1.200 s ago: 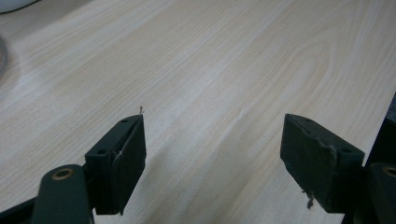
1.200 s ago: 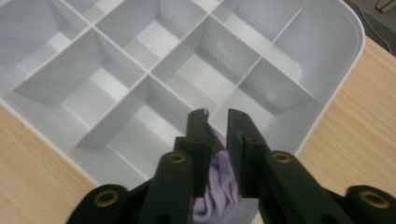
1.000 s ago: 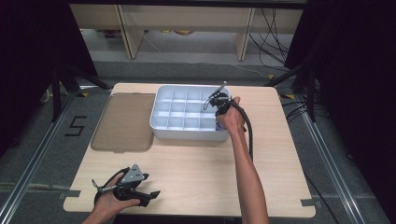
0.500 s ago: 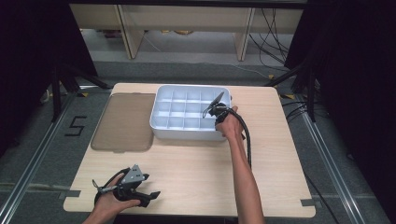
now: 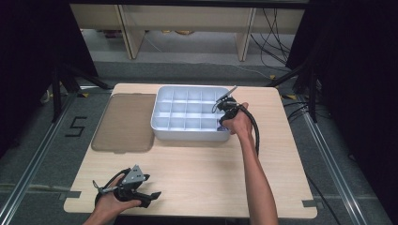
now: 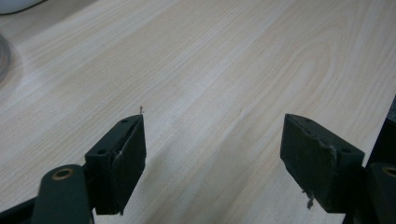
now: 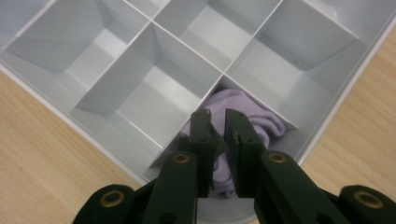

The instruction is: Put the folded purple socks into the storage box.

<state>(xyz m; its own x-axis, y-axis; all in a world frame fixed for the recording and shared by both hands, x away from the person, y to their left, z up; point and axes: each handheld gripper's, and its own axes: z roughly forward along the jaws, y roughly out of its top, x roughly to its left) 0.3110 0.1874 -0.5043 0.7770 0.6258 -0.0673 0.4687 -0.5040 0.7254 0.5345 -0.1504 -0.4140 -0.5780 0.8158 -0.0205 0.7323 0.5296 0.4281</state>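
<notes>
On the left, my left gripper (image 5: 141, 194) rests at the near edge of the table (image 5: 197, 173), well apart from everything else; in the left gripper view its jaws stand wide with only bare wood between them. Beyond it a flat brownish lid (image 5: 124, 122) lies just beside the white compartment tray (image 5: 187, 133). Moving right, my right gripper (image 7: 217, 126) hangs over the tray's near right corner, pointing down into the corner compartment. A lilac cloth (image 7: 254, 119) lies bunched in that compartment, under the tips. The jaws stand narrow, a slim gap between them, and they have just been opening a little; I cannot tell whether the pads grip any fold of the cloth.
</notes>
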